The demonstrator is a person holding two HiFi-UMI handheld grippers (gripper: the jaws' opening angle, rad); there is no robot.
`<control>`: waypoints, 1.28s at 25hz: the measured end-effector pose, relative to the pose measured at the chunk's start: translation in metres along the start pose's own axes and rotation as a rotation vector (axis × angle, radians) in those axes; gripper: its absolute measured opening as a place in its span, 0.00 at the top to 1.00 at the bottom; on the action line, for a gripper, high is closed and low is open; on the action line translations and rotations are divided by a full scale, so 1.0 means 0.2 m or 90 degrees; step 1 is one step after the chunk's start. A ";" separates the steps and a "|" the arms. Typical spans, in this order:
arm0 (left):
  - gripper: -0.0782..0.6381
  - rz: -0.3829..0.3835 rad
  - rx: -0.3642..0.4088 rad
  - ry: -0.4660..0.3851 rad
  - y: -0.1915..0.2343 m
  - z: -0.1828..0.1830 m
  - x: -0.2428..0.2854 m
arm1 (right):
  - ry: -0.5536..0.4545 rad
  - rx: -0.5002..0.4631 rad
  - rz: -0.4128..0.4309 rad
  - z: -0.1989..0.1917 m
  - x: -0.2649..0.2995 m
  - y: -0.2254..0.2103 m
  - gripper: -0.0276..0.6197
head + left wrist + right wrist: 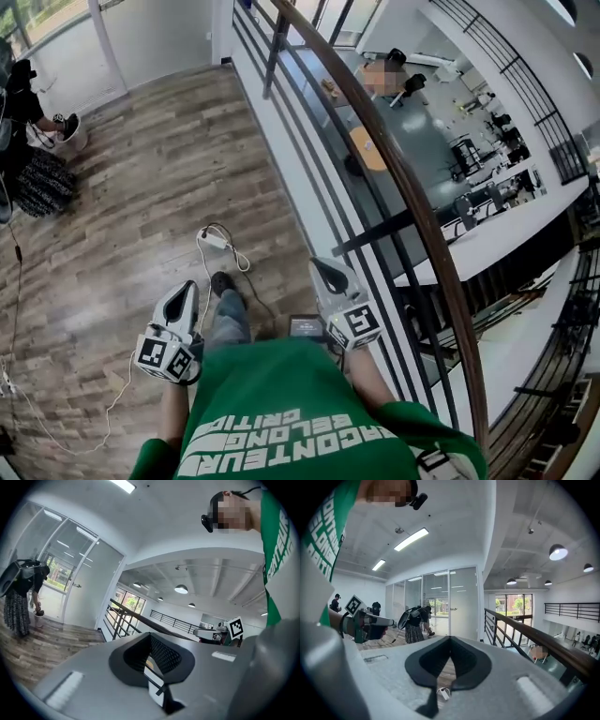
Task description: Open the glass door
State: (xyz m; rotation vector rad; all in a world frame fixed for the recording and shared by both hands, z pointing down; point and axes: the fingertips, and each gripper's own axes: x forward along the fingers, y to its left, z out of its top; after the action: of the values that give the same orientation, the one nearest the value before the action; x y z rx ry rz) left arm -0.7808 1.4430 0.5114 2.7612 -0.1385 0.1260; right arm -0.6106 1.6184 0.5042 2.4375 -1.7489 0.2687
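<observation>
Glass door point(464, 603): tall frosted panel, small handle point(452, 609) at left edge, upright, shut, far ahead.

My left gripper point(185, 291) and right gripper point(323, 269) are light grey with black pads. Each marker cube point(165, 359) carries black-and-white squares. My shirt point(281, 394) is green with white lettering. My jeans point(230, 321) are blue-grey and my shoe point(222, 282) is black. The floor point(141, 169) shows a brown-grey wood-plank pattern. The cable point(217, 240) at 12 o'clock of the shoe is white. The railing point(398, 173) at 2 o'clock has a brown handrail over black bars. The door point(463, 603) is pale grey-white.
</observation>
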 end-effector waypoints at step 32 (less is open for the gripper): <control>0.87 0.106 -0.016 -0.018 1.06 0.59 1.06 | -0.002 -0.001 0.118 0.41 1.71 -0.55 0.97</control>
State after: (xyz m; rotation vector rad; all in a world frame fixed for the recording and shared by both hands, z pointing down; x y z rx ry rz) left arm -0.5864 1.1856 0.5004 2.7248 -0.3746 0.1286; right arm -0.3937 1.3199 0.4992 2.2767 -1.9786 0.2812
